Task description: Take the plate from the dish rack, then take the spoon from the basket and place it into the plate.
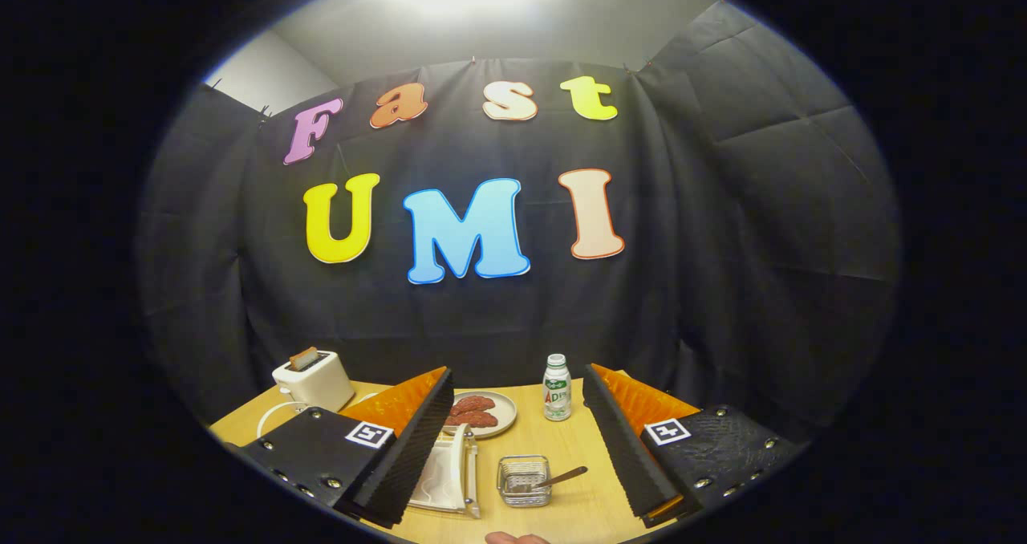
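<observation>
The wooden table point(562, 448) carries everything. A toaster point(313, 379) sits far left; a round plate of food point(481, 412) and a small bottle point(557, 387) stand beyond the fingers. The gripper point(517, 456) is spread wide, holding nothing. Between its fingers stand the dish rack point(469, 468) with its white plate point(437, 476), and the wire basket point(523, 480) with the spoon point(562, 477). Nothing seems started; the first move probably calls for descending onto the racked plate's rim.
</observation>
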Available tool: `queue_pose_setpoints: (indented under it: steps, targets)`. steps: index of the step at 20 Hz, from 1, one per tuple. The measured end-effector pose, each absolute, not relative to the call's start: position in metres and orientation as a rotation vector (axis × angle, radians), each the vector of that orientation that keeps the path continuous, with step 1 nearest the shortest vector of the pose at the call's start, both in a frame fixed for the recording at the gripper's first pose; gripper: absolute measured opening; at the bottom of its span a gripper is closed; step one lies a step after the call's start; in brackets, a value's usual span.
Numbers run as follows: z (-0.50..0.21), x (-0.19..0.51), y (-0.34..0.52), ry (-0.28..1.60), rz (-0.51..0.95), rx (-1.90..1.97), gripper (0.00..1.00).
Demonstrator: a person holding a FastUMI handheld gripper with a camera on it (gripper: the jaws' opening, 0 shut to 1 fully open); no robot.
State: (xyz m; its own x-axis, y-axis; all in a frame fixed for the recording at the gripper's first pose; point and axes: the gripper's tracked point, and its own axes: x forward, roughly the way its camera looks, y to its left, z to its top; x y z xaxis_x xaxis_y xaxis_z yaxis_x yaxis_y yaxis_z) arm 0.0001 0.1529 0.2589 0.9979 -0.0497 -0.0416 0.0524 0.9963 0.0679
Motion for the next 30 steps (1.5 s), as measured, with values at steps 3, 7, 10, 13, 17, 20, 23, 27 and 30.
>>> queue_pose_setpoints:
  steps: [3, 7, 10, 13, 17, 20, 23, 27, 30]
  targets:
    - [0.258, 0.006, 0.183, 0.104, -0.02, 0.048, 0.98]
    - [0.263, 0.017, 0.211, 0.136, -0.029, 0.043, 0.98]
    - [0.253, 0.026, 0.236, 0.21, -0.001, 0.066, 0.98]
    - [0.235, 0.036, 0.254, 0.331, 0.02, 0.089, 0.98]
    - [0.215, 0.055, 0.27, 0.451, 0.006, 0.043, 0.98]
    - [0.2, 0.068, 0.279, 0.538, -0.009, 0.01, 0.99]
    - [0.184, 0.077, 0.281, 0.638, -0.062, -0.043, 0.98]
    - [0.158, 0.091, 0.299, 0.734, -0.072, -0.097, 0.85]
    - [0.144, 0.1, 0.31, 0.772, -0.084, -0.106, 0.85]
